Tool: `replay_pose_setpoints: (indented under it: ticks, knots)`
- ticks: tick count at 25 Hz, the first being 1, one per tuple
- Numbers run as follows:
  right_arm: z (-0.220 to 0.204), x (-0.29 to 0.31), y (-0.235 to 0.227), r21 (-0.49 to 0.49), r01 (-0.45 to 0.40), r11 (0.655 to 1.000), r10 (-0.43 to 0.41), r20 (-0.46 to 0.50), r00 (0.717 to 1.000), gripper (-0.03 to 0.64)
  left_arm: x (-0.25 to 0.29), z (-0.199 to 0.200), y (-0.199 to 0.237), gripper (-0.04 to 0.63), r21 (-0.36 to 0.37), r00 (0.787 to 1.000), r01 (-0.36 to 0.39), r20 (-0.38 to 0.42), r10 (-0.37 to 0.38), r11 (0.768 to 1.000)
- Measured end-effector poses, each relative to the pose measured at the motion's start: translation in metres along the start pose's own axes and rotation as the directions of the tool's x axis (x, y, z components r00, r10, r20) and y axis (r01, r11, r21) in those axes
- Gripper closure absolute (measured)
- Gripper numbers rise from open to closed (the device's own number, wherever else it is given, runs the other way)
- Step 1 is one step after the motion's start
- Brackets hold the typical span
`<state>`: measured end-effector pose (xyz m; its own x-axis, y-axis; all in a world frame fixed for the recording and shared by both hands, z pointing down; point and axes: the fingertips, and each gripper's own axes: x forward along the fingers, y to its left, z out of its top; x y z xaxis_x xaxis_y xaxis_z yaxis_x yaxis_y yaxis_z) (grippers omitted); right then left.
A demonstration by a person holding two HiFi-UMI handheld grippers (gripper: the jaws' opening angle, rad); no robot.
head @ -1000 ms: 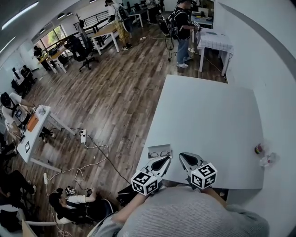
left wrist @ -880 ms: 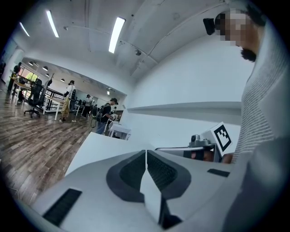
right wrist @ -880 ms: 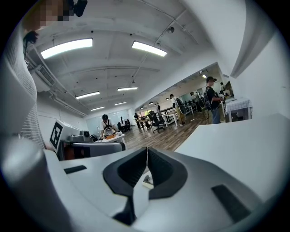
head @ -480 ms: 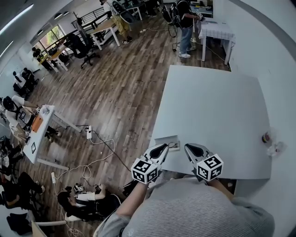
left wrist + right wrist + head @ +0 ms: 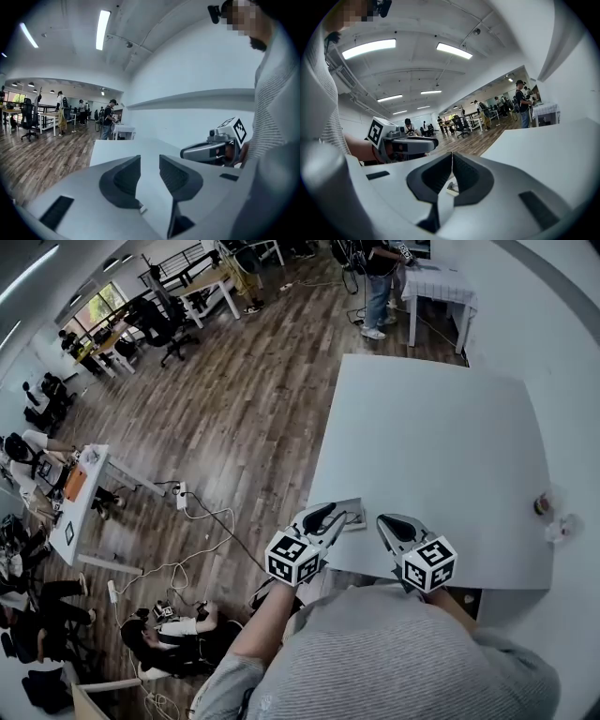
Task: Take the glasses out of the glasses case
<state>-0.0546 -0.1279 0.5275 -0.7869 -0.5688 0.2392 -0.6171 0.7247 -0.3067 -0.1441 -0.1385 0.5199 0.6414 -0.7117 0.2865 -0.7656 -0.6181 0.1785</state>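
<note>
The glasses case (image 5: pixel 352 514), a small flat grey box, lies at the near left corner of the white table (image 5: pixel 441 446). My left gripper (image 5: pixel 328 517) hovers over its left part and hides what is inside; its jaws stand a little apart with nothing between them (image 5: pixel 150 171). A hand's width to the right, my right gripper (image 5: pixel 392 525) has its jaws closed together and empty. Through the slit under the right gripper's (image 5: pixel 451 171) jaws, the case (image 5: pixel 451 189) shows as a small pale piece with dark frames.
Two small items, a dark one (image 5: pixel 541 505) and a clear one (image 5: pixel 565 529), sit at the table's right edge by the white wall. The table's left edge drops to a wooden floor (image 5: pixel 234 418) with cables (image 5: pixel 202 531). People and desks are far off.
The left gripper has moved forward over the case, so the glasses seen inside it earlier are now covered. The right gripper has edged forward beside it.
</note>
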Motion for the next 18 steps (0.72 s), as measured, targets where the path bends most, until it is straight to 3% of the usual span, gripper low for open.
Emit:
replay_pose_setpoints:
  ticks: [10,14,18]
  knots:
    - [-0.002,0.004,-0.008,0.005,-0.004,1.0,0.004,-0.007,1.0,0.601,0.016,-0.02,0.014,0.482,0.156,0.993,-0.006,-0.114,0.024,0.988]
    - [-0.001,0.01,-0.01,0.003,-0.01,1.0,0.01,-0.017,1.0,0.601,0.026,-0.027,0.023,0.482,0.246,0.985,0.02,-0.173,0.023,0.969]
    - [-0.003,0.013,-0.014,0.006,-0.012,1.0,0.012,-0.028,1.0,0.601,0.038,-0.045,0.027,0.482,0.339,0.96,0.078,-0.28,0.022,0.937]
